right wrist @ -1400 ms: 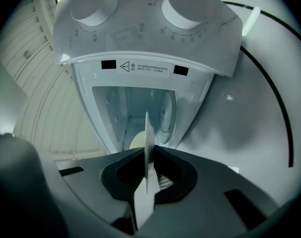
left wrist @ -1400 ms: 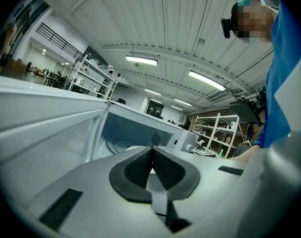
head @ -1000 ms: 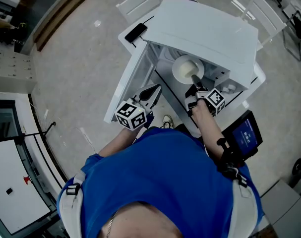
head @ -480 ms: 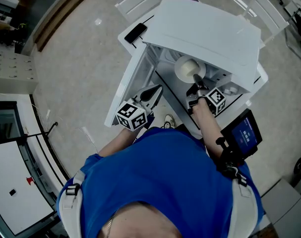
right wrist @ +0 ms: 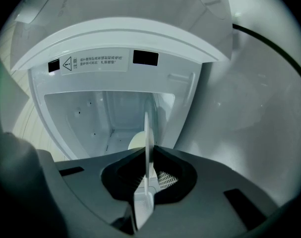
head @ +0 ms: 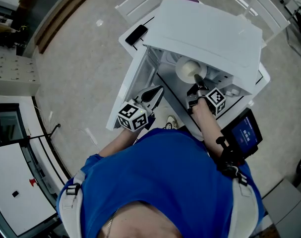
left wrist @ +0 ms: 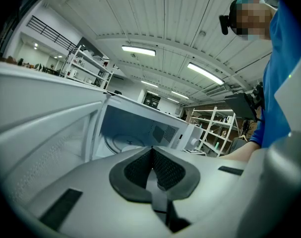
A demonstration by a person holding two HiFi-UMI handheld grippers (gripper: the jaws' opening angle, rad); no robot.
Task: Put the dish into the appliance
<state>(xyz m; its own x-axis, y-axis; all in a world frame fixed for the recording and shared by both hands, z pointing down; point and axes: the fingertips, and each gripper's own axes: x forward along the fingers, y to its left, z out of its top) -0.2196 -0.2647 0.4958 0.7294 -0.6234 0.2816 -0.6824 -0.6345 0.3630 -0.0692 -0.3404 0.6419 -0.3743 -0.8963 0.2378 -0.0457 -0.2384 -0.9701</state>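
Plate (head: 191,69) has edged deeper into the microwave (head: 210,29) mouth, rim pinched in right tool (head: 196,86) (jaws nearly closed on it). Left tool (head: 152,94) jaws together, empty. Step: insertion. Next, probably: level, set down inside, release.

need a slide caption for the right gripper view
Right gripper, jaws shut on a white plate held edge-on, facing the open microwave.

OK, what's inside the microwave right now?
The white plate, clamped by its rim in the right hand-held gripper, reaches into the microwave cavity. Its top hides the cavity's back from the head view.
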